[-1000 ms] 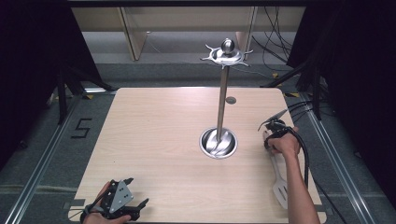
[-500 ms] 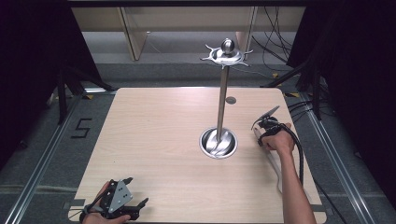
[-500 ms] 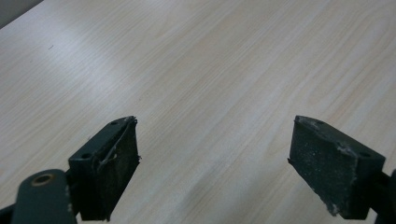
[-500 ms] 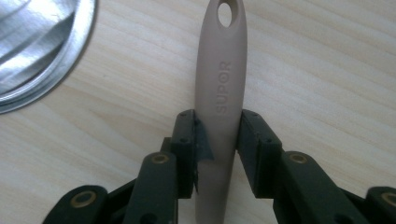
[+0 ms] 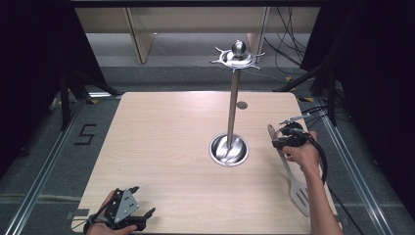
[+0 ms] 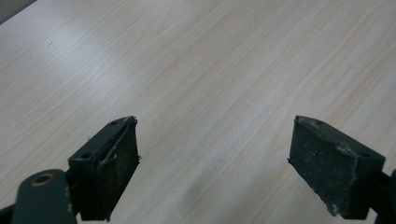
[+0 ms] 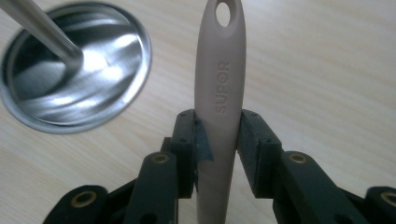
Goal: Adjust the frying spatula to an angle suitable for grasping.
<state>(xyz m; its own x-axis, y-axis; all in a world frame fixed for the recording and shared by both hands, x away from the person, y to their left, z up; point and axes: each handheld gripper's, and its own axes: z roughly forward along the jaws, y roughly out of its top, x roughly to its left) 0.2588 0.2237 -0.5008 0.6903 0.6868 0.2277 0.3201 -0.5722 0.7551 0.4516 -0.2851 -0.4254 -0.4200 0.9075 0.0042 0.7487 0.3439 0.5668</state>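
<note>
1. Tongs on the right (image 7: 217,140) pinch the handle of a grey slotted spatula (image 7: 219,93) marked SUPOR, the jaws pressed against its two sides.
2. In the high view the spatula (image 5: 288,171) lies along the desk's (image 5: 166,147) right edge, its hanging-hole end pointing away from the person, its slotted blade nearest them.
3. A steel utensil stand (image 5: 232,105) rises from its round base (image 5: 228,149), just beside the right hand (image 5: 301,152).
4. The left tongs (image 6: 215,172) are spread wide over bare wood at the near left corner.

pale wood-grain table (image 5: 161,147), shiny silver stand (image 5: 233,105), beige-grey spatula (image 7: 219,88), black fingers (image 6: 105,168)
</note>
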